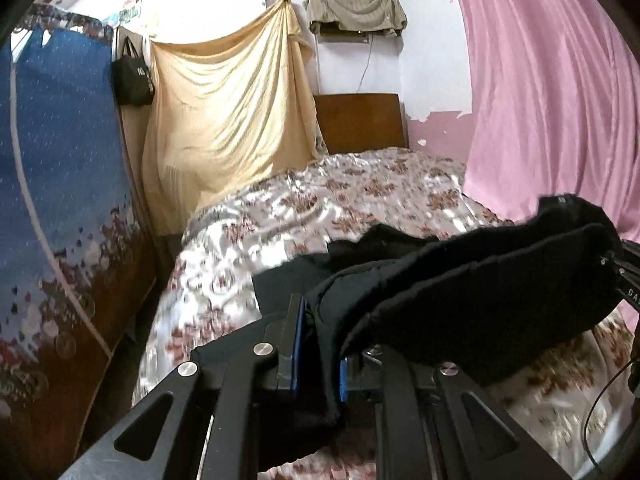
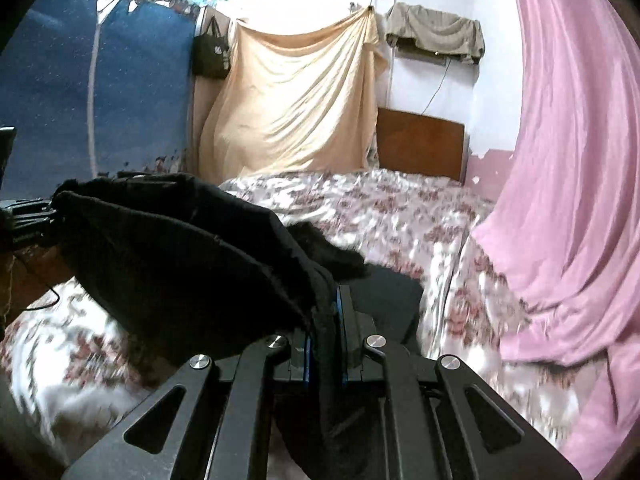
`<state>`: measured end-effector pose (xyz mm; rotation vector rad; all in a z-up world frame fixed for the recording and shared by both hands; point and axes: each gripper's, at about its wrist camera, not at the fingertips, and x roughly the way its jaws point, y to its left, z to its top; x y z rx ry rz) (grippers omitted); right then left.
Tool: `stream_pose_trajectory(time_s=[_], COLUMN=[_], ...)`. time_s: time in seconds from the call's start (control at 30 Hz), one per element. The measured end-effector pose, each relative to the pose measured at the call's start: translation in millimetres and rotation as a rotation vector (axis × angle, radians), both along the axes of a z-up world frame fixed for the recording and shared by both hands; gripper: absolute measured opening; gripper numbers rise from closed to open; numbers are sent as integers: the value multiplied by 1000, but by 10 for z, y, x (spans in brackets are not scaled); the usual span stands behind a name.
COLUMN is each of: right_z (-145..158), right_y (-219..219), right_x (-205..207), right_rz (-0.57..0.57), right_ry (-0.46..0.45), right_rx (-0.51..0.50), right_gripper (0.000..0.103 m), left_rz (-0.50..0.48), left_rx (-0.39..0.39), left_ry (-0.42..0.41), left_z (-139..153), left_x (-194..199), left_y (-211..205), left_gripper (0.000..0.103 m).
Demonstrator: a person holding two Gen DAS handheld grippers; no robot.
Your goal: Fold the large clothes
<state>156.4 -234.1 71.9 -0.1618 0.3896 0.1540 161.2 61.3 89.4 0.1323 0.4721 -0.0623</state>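
Note:
A black knit garment (image 1: 472,280) hangs stretched between my two grippers above the floral bedspread (image 1: 304,208). My left gripper (image 1: 320,320) is shut on one end of it, the cloth pinched between the blue pads and drooping below them. In the right wrist view the same black garment (image 2: 180,256) sags to the left, and my right gripper (image 2: 325,320) is shut on its other end. Each gripper shows at the far edge of the other's view, holding the cloth. A further part of the garment (image 2: 380,292) lies on the bed ahead.
The bed with its floral cover (image 2: 400,208) fills the middle, with a wooden headboard (image 1: 360,124) at the back. A pink curtain (image 1: 552,100) hangs right, a beige sheet (image 1: 224,112) behind, a blue patterned panel (image 1: 60,160) left. A black bag (image 1: 132,76) hangs on the wall.

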Motion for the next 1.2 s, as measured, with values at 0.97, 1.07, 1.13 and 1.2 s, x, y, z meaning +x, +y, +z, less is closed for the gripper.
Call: stream_pose_trajectory(time_s=[0.97,1.07,1.13,1.2], right_z=[-79,-169,-239,-321], right_y=[292,313,319,343], right_x=[2810,3034,3175,3280], right_rz=[-43,-46,-48,-50], right_ry=[-7,16,34,52], right_rx=[-103,-106,-110,-122], right_gripper=[8,8,8,8], left_rz=[15,19,20,25], left_rx=[35,20,15,11], left_ry=[3,39,68,100], left_z=[-158,-274,-363,-475], left_x=[2416,2610,2754,2907], left_y=[-44,-19,-4,2], left_gripper=[13,13,13,13])
